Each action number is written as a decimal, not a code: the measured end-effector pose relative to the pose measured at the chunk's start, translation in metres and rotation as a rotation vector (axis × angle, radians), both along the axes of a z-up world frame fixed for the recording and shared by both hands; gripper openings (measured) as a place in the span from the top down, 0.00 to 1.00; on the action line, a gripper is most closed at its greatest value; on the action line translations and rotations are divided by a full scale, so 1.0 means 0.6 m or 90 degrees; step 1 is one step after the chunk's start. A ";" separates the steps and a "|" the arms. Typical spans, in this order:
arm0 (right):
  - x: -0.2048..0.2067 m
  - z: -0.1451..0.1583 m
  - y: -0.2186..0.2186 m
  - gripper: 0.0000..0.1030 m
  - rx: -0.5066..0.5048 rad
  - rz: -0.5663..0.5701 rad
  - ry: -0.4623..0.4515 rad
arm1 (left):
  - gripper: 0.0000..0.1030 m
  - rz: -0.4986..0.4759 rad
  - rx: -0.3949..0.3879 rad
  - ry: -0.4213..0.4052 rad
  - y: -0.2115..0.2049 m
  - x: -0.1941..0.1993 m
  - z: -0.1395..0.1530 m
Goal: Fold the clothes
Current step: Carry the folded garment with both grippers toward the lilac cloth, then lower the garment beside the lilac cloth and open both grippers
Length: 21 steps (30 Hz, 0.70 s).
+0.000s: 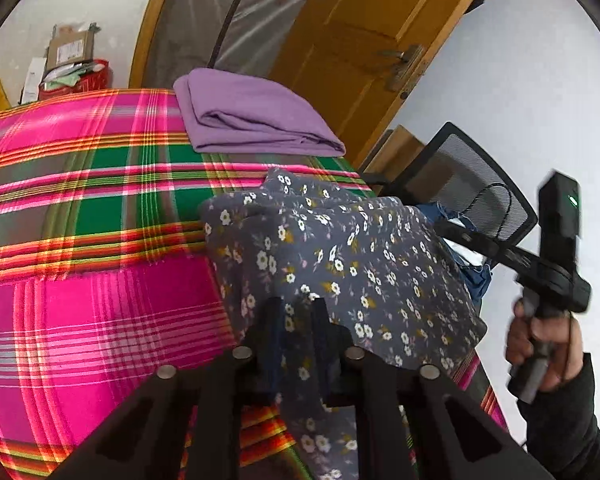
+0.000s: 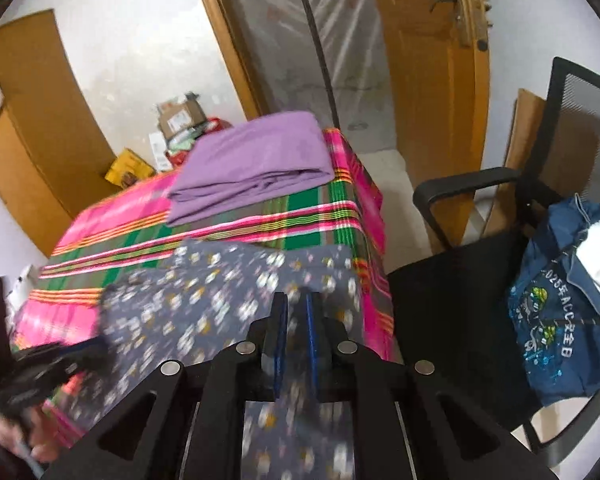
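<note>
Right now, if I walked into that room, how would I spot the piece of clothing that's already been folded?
Look for the table draped in a bright pink and green plaid cloth. At its far end, near the wooden door, sits the folded purple garment. It is plain and neatly stacked, unlike the grey flowered fabric spread loose at the near end.

Left gripper [image 1: 298, 312] angled downward, fingers pinching floral cloth [image 1: 340, 256]; right gripper [image 2: 296, 312] tilted down alike, narrow gap, cloth between fingers; right hand [image 1: 548, 344] at three o'clock.
</note>
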State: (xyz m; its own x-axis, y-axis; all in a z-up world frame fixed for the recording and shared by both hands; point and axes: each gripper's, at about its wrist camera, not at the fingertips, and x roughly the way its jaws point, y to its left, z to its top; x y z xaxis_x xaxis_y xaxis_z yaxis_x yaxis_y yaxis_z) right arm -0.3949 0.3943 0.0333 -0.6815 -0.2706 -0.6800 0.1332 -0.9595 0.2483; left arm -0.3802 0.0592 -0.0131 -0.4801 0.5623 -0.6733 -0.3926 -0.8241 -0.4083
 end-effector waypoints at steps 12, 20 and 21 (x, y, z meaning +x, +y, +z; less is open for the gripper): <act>0.172 -0.020 -0.051 0.86 0.078 0.014 0.044 | 0.87 0.009 -0.096 0.063 0.009 0.108 0.017; 0.176 -0.042 -0.086 0.86 0.122 0.046 0.033 | 0.87 0.009 -0.111 0.050 0.018 0.112 0.000; 0.177 -0.041 -0.087 0.86 0.123 0.044 0.028 | 0.87 0.011 -0.107 0.042 0.015 0.111 0.002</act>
